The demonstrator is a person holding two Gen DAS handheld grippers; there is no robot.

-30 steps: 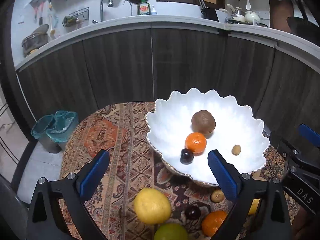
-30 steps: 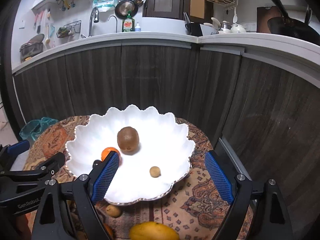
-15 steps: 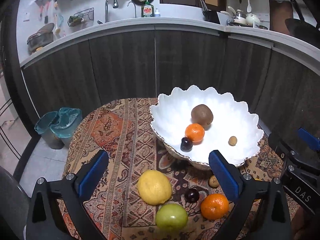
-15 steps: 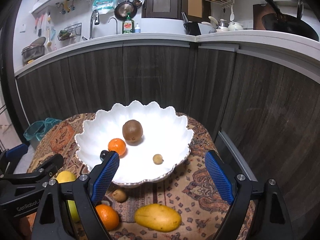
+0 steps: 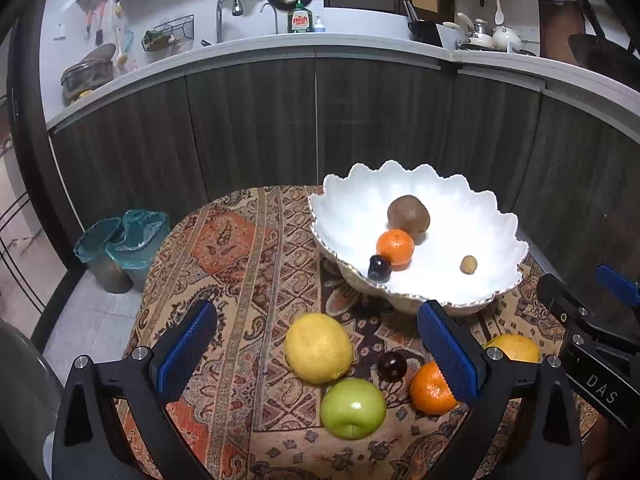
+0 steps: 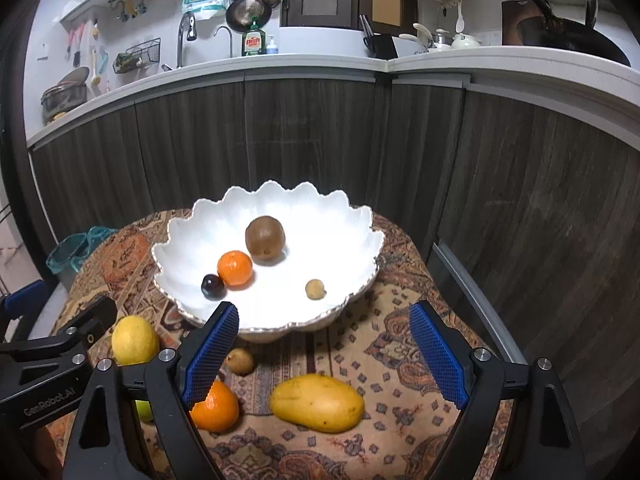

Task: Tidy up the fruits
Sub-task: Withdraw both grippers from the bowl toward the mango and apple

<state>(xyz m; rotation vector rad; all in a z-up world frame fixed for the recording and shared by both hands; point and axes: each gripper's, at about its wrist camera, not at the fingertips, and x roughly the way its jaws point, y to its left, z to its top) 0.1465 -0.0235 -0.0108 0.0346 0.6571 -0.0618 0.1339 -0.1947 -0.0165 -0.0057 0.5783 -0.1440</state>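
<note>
White scalloped bowl point(image 5: 496, 216) on a patterned tabletop point(image 5: 248, 240), serving as landmark. Inside it lie a kiwi point(image 5: 408, 216), a mandarin point(image 5: 395, 249), a dark plum point(image 5: 379, 268) and a small tan fruit point(image 5: 468, 265). In front of the bowl, loose on the cloth: a lemon point(image 5: 319, 347), a green apple point(image 5: 353, 408), a second plum point(image 5: 392, 366), a second mandarin point(image 5: 430, 394), a mango point(image 6: 318, 402) and a small brown fruit point(image 6: 240, 361).

The left gripper point(image 5: 316, 354) and right gripper point(image 6: 324, 356) both stand with jaws wide apart, nothing between the pads.

Likely step: reaching for a loose fruit. Centre the jaws over the lemon or mango — across the mango's narrow width — and close gently, since round fruit rolls.

Compared with a second ago, both cameras have drawn back from the bowl, so the fruit in front of it now shows fully.
</note>
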